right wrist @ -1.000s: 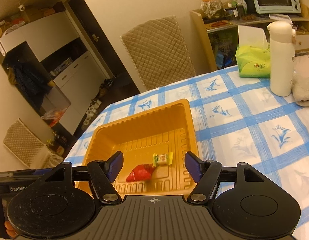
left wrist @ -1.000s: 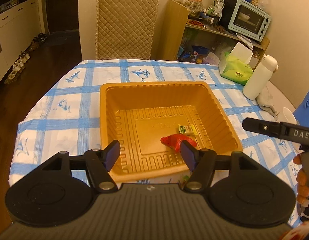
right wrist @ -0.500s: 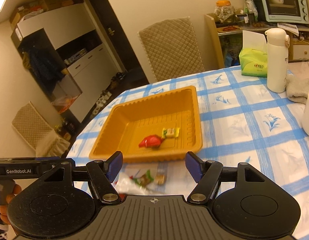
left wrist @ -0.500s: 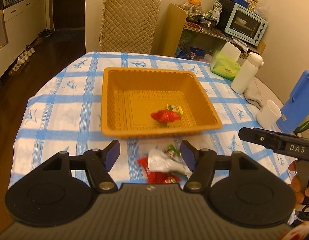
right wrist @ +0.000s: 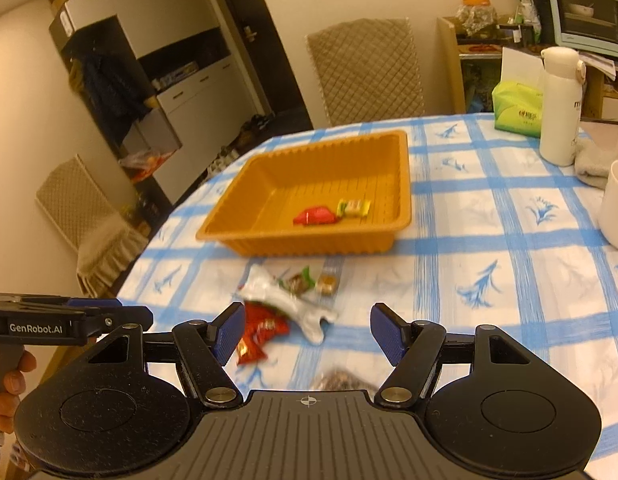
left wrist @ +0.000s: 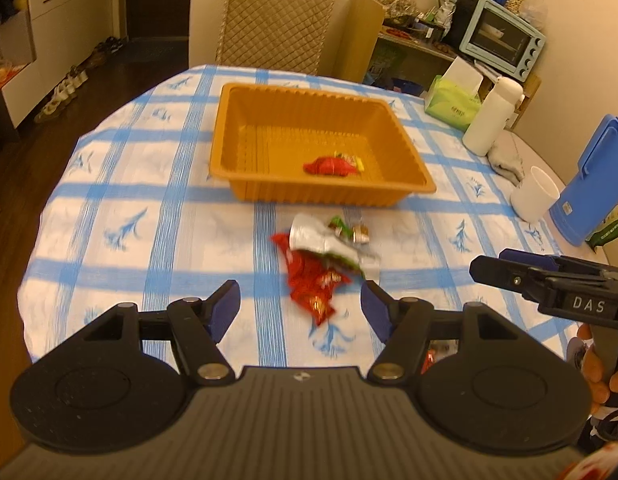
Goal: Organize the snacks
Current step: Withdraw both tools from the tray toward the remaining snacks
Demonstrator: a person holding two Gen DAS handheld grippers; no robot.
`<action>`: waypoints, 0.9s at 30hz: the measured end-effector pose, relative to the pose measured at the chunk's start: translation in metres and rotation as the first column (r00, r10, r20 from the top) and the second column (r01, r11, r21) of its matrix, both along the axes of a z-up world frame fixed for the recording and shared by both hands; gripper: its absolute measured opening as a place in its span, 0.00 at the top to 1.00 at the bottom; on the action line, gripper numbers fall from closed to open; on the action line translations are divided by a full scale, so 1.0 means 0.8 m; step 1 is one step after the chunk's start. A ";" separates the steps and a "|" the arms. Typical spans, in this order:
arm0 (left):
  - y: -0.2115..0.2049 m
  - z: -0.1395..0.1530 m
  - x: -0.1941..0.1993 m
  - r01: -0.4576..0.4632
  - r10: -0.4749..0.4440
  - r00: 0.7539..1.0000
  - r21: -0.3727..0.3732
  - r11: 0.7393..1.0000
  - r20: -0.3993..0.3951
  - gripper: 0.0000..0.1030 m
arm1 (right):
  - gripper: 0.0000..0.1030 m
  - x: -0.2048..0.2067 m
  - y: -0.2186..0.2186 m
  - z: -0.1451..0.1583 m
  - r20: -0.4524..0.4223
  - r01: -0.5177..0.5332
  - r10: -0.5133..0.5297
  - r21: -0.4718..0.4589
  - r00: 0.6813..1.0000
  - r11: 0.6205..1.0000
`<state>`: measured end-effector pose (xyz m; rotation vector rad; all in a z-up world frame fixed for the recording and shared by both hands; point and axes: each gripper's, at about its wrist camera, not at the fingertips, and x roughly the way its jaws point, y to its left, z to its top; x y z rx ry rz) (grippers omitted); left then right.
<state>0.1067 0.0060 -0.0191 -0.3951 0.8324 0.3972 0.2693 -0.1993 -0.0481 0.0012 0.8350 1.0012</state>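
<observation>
An orange tray (left wrist: 225, 152) (right wrist: 403, 184) sits mid-table and holds a red packet (left wrist: 329, 166) (right wrist: 315, 215) and a yellow-green candy (right wrist: 353, 207). In front of the tray lies a loose pile: a silver wrapper (left wrist: 313, 236) (right wrist: 277, 294), a red snack bag (left wrist: 315, 280) (right wrist: 259, 330), a green-brown candy (right wrist: 301, 280) and a small gold one (left wrist: 361, 234) (right wrist: 327, 283). My left gripper (left wrist: 301, 308) hangs open above the near side of the pile, holding nothing. My right gripper (right wrist: 307, 330) is open too, over the pile's near right, nothing between its fingers. A dark packet (right wrist: 341, 378) lies just under it.
At the right of the checked tablecloth stand a white bottle (right wrist: 559, 104), a green tissue pack (right wrist: 517, 108), a white cup (left wrist: 535, 194), a grey cloth (left wrist: 507, 156) and a blue container (left wrist: 593, 184). A padded chair (left wrist: 275, 16) stands behind the table. A person's hand (right wrist: 9, 384) holds the other gripper's handle.
Both grippers have pulled back from over the tray toward the table's near edge. The pile of snacks in front of the tray has come into view. Neither gripper's opening has changed.
</observation>
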 end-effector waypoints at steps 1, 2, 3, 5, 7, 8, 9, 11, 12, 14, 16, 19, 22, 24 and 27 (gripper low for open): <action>-0.002 -0.002 -0.003 -0.005 0.005 1.000 -0.003 1.000 -0.004 0.38 | 0.33 -0.002 -0.001 -0.003 -0.005 -0.003 0.003 -0.006 1.000 1.000; -0.004 -0.004 -0.005 -0.010 0.010 1.000 -0.007 1.000 -0.006 0.38 | 0.33 -0.004 -0.003 -0.006 -0.010 -0.007 0.007 -0.010 1.000 1.000; -0.006 -0.007 -0.007 -0.014 0.014 1.000 -0.010 1.000 -0.009 0.38 | 0.33 -0.006 -0.004 -0.009 -0.014 -0.011 0.011 -0.013 1.000 1.000; -0.010 -0.011 -0.010 -0.019 0.019 1.000 -0.014 1.000 -0.014 0.38 | 0.33 -0.010 -0.007 -0.014 -0.018 -0.017 0.017 -0.023 1.000 1.000; -0.014 -0.014 -0.013 -0.021 0.020 1.000 -0.016 1.000 -0.018 0.38 | 0.33 -0.014 -0.009 -0.019 -0.018 -0.022 0.021 -0.034 1.000 0.999; -0.015 -0.016 -0.013 -0.020 0.019 1.000 -0.019 1.000 -0.019 0.38 | 0.33 -0.015 -0.010 -0.022 -0.019 -0.023 0.022 -0.039 1.000 0.999; -0.016 -0.018 -0.013 -0.018 0.018 1.000 -0.021 1.000 -0.022 0.38 | 0.33 -0.016 -0.011 -0.024 -0.022 -0.023 0.022 -0.043 1.000 0.999; -0.019 -0.022 -0.012 -0.012 0.011 1.000 -0.024 1.000 -0.026 0.38 | 0.33 -0.018 -0.012 -0.029 -0.026 -0.019 0.018 -0.051 1.000 0.999; -0.020 -0.024 -0.011 -0.007 0.006 1.000 -0.025 1.000 -0.028 0.38 | 0.33 -0.018 -0.012 -0.031 -0.028 -0.017 0.015 -0.055 0.999 0.998; -0.022 -0.030 -0.008 0.007 -0.008 0.999 -0.029 1.000 -0.033 0.38 | 0.33 -0.019 -0.012 -0.035 -0.033 -0.013 0.011 -0.063 0.999 0.998; -0.024 -0.036 -0.003 0.023 -0.024 0.999 -0.030 0.999 -0.038 0.39 | 0.33 -0.019 -0.011 -0.038 -0.033 -0.005 0.002 -0.073 0.999 0.997; -0.025 -0.045 0.007 0.047 -0.049 0.998 -0.034 0.998 -0.049 0.39 | 0.33 -0.020 -0.010 -0.042 -0.033 0.007 -0.010 -0.078 0.999 0.997; -0.026 -0.053 0.015 0.076 -0.078 0.995 -0.034 0.997 -0.057 0.39 | 0.33 -0.018 -0.007 -0.047 -0.040 0.021 -0.025 -0.088 0.999 0.996; -0.025 -0.059 0.020 0.086 -0.088 0.994 -0.032 0.996 -0.068 0.39 | 0.33 -0.018 -0.006 -0.050 -0.047 0.030 -0.034 -0.094 0.998 0.995; -0.022 -0.068 0.025 0.094 -0.098 0.992 -0.046 0.994 -0.078 0.41 | 0.33 -0.016 -0.004 -0.055 -0.055 0.041 -0.047 -0.104 0.997 0.994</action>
